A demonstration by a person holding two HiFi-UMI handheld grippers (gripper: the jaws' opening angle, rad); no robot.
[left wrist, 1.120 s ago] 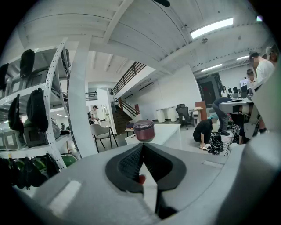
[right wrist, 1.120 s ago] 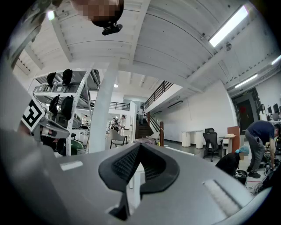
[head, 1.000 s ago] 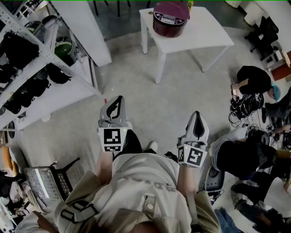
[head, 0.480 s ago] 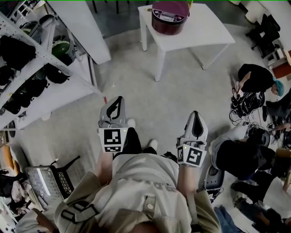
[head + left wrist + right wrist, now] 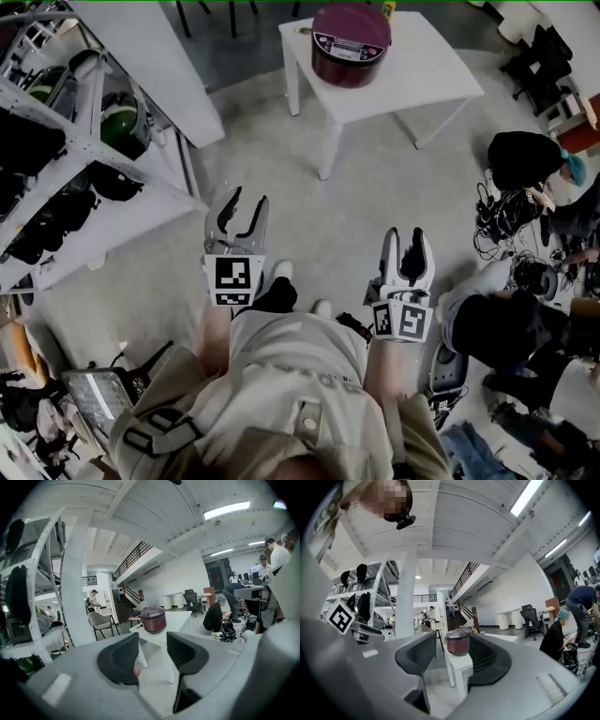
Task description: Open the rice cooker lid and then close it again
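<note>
I see bare floor [image 5: 347, 216] ahead up to the bench [image 5: 427, 80]; the shelf rack [image 5: 112, 202] crowds my left, cables [image 5: 492, 220] and a crouching person [image 5: 525, 161] my right.

I'm standing in a big open workshop-cum-office, not a home.
Under me is a bare grey concrete floor [image 5: 328, 216]. To my left a white metal shelving rack [image 5: 84, 122] holds dark rounded gear, and a small white square table [image 5: 422, 75] stands alone ahead. Tangled black cables [image 5: 497, 220] lie beside a crouching person [image 5: 520, 164]. Beyond are long ceiling strip lights [image 5: 226, 509], a staircase with a dark railing [image 5: 132, 557] and a black office chair [image 5: 191, 597].
</note>
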